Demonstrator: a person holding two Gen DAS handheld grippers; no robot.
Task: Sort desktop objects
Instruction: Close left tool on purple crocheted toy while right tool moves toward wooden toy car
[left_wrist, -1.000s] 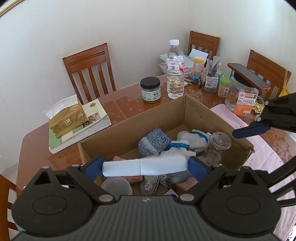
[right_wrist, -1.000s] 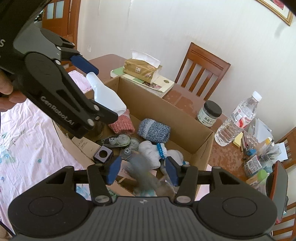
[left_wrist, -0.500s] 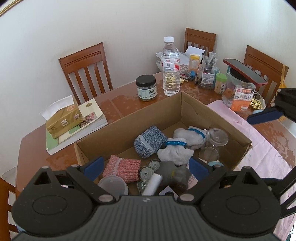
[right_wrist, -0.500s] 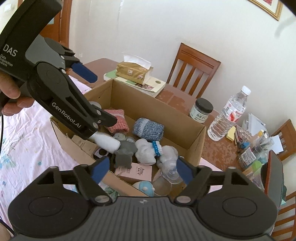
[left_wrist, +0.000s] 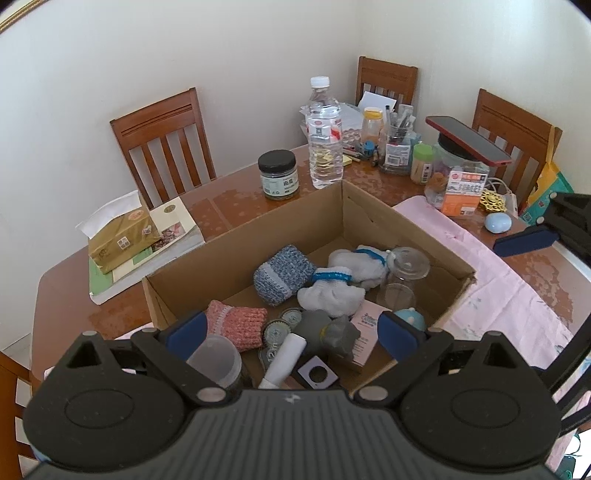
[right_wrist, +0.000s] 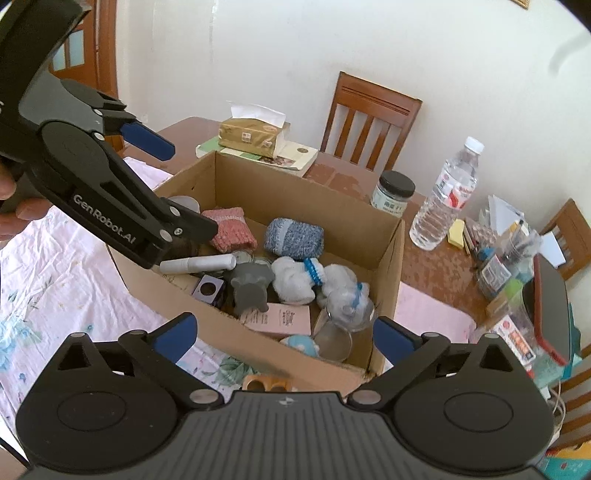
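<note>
We hold both grippers, left (left_wrist: 291, 328) and right (right_wrist: 282, 334), spread and empty above the box (left_wrist: 373, 210), probably because the tube (left_wrist: 282, 360) below already lies sorted.

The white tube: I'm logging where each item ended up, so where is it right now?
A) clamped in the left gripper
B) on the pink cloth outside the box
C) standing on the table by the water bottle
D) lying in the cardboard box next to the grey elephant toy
D: the white tube lies loose in the cardboard box beside the grey elephant toy, and the left gripper is open and empty.
</note>
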